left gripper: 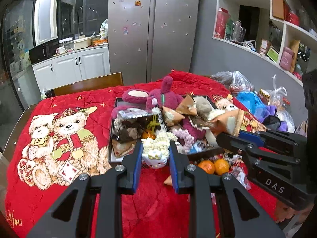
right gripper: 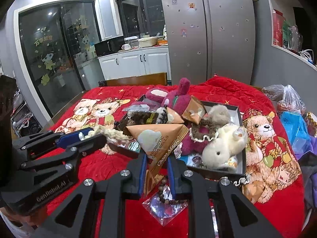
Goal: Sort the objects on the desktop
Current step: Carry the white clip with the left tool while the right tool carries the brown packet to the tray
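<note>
My left gripper (left gripper: 155, 154) is shut on a white cat-face charm with a cream knitted cord (left gripper: 155, 158), held over the near edge of the left black tray (left gripper: 111, 138). It also shows in the right wrist view (right gripper: 87, 135), gripping the cord (right gripper: 111, 132). My right gripper (right gripper: 157, 164) is shut on a tan triangular choco-ball snack packet (right gripper: 158, 140), held over the trays; it also shows in the left wrist view (left gripper: 227, 132) with the packet (left gripper: 227, 123). Both trays hold plush toys and packets.
A magenta plush (right gripper: 178, 97) lies across the trays; a white plush (right gripper: 223, 144) lies in the right tray (right gripper: 240, 119). Two oranges (left gripper: 214, 166) sit on the red blanket. A bead bracelet in a bag (right gripper: 166, 196) lies below my right gripper. Plastic bags (left gripper: 247, 97) crowd the right.
</note>
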{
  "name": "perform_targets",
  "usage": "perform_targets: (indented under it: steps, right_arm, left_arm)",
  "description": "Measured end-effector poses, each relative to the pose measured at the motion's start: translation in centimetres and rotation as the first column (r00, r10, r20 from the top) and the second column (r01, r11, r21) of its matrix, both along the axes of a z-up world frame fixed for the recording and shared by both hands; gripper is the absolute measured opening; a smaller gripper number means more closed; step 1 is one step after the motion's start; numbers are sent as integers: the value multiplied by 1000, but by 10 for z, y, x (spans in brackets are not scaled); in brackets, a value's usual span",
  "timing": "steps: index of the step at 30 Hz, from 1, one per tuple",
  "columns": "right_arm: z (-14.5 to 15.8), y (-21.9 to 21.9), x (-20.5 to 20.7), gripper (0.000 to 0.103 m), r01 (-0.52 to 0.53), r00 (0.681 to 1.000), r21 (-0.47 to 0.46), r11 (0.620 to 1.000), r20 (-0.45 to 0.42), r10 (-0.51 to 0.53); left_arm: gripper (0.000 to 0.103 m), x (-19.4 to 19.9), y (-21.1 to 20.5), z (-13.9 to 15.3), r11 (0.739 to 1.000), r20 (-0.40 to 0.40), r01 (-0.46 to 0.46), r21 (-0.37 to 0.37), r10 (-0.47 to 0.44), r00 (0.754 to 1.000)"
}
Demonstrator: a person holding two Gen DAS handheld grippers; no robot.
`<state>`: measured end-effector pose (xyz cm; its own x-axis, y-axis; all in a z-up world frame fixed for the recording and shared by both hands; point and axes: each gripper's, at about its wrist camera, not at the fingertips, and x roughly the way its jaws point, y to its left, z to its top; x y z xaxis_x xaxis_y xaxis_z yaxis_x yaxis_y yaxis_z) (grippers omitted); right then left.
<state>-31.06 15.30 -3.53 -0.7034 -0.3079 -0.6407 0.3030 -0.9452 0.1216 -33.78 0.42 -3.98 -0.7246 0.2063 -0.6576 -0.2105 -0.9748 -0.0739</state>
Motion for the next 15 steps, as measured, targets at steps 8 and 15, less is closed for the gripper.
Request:
perform_targets:
  steps: [8, 15]
  right_arm:
    - [12, 14, -33, 19, 27, 1000, -8, 1000, 10, -27]
    - [11, 23, -76, 19, 61, 998, 1, 998, 34, -61]
  left_arm:
    - [26, -52, 7, 4, 1000, 35, 2, 30, -3, 999]
    - [26, -103, 12, 2, 998, 46, -1, 58, -2, 999]
